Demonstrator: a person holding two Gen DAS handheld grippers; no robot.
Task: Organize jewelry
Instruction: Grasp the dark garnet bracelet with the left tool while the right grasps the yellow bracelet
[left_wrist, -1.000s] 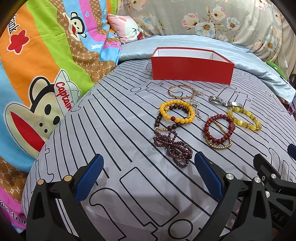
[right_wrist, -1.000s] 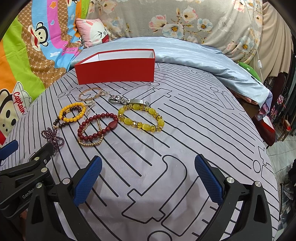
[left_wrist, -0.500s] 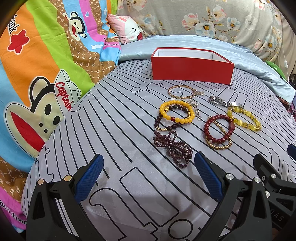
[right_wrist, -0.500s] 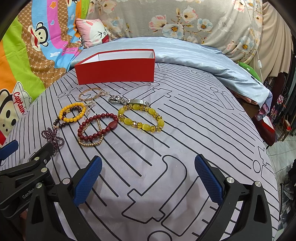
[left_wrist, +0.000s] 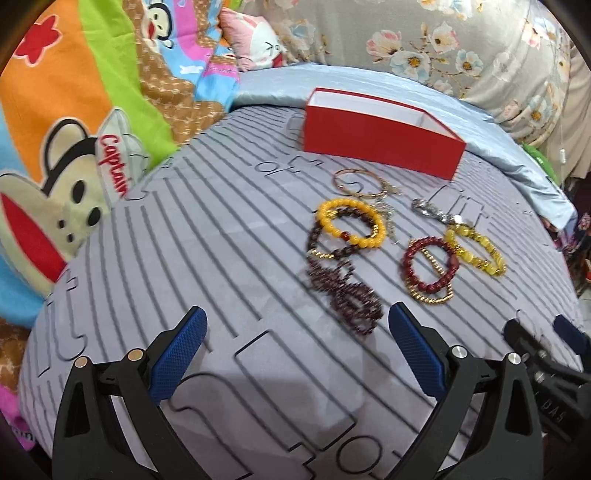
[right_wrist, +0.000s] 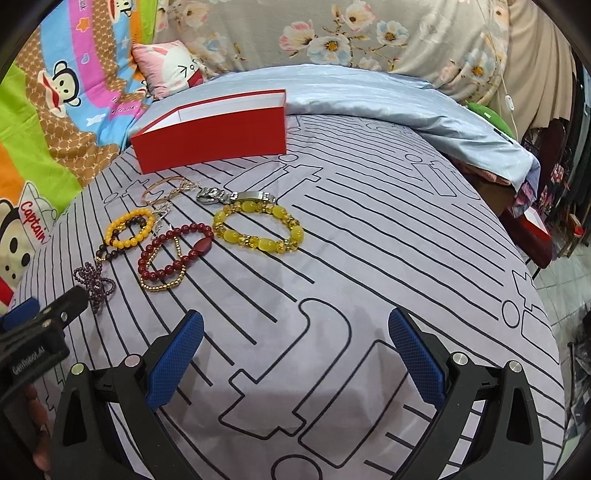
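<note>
Red box (right_wrist: 212, 134) looks bigger now, since both grippers moved closer; its inside looks bare. Left gripper (left_wrist: 295, 354) and right gripper (right_wrist: 295, 354) gape wide, holding nothing.

Bed (right_wrist: 369, 258) w/ red box (right_wrist: 214, 136) & bracelets (right_wrist: 258, 229).

Red box (right_wrist: 210, 136), grey black-lined bedsheet (right_wrist: 369, 258)

both views now tilt: the left hand-held gripper (left_wrist: 295, 350) swings, blurring its view, and the right hand-held gripper (right_wrist: 295, 350) edges nearer the red box (right_wrist: 210, 133).
</note>
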